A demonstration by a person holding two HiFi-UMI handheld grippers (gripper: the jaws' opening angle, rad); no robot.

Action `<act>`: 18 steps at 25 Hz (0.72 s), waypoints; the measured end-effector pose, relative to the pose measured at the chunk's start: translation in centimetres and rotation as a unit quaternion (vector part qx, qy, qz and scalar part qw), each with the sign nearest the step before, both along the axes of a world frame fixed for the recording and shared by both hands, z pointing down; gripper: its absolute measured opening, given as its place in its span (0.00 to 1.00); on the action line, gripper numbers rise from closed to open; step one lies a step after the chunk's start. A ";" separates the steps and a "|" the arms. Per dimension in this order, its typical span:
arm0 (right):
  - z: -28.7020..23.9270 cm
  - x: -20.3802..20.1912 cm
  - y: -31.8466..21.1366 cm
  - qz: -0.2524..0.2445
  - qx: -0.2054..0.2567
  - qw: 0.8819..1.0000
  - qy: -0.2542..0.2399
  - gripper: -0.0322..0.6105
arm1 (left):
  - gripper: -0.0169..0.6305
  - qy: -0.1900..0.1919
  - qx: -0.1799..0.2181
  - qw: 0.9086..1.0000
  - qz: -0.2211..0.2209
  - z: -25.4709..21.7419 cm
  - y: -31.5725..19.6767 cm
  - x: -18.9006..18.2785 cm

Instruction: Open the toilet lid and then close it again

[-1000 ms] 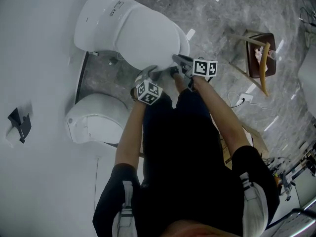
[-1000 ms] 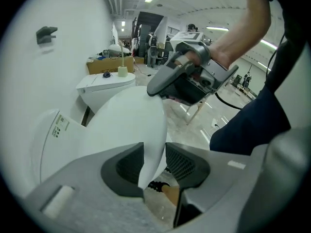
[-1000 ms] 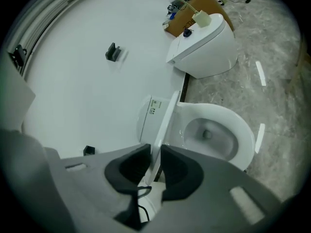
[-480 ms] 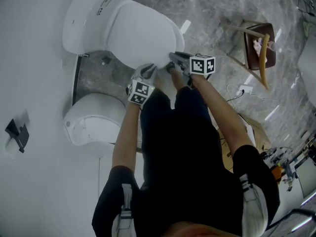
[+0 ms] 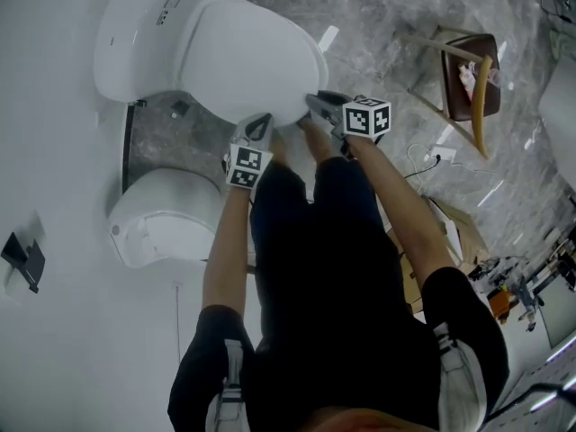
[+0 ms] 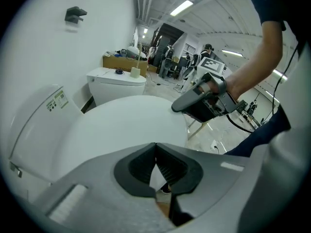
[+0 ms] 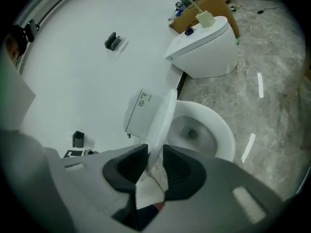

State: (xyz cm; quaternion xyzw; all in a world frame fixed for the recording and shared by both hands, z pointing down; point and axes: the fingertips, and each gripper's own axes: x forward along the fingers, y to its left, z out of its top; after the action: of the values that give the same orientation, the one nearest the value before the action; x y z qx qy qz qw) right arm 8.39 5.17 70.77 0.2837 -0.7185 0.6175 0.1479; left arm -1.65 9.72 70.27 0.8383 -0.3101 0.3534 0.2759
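Lid (image 7: 163, 113) is part-raised, tilted up over the bowl (image 7: 214, 130); right tool (image 7: 155, 152) is spread with the lid's front edge running between its jaws; those jaws have just been opening; can't tell if either pad touches the edge.

Left tool (image 6: 155, 145) is pressed together, tips meeting, nothing pinched; it points at the lid's broad white top face; in the head view it sits at the lid's front rim, just beside the right tool, both forearms reaching down from the person.

Toilet stands against the white wall (image 5: 54, 151); second toilet (image 5: 166, 214) next to it along the same wall, lid down; wooden chair (image 5: 468, 79) well apart on the grey marbled floor (image 5: 387, 25).
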 end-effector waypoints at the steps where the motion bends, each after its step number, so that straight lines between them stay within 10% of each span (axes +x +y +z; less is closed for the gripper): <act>1: 0.4 0.2 0.1 0.000 -0.002 1.000 0.004 0.22 | 0.04 0.000 -0.003 1.000 -0.002 0.3 0.0 -0.1; 18: 7.4 3.9 1.5 0.007 -0.045 0.996 0.075 0.39 | 0.04 0.002 -0.027 1.000 0.006 4.4 -1.2 -0.7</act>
State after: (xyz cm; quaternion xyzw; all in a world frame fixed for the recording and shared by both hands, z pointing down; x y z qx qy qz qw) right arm 12.30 6.66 78.14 0.3269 -0.6753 0.6271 0.2097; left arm -2.38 8.51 74.71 0.8333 -0.2943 0.3616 0.2972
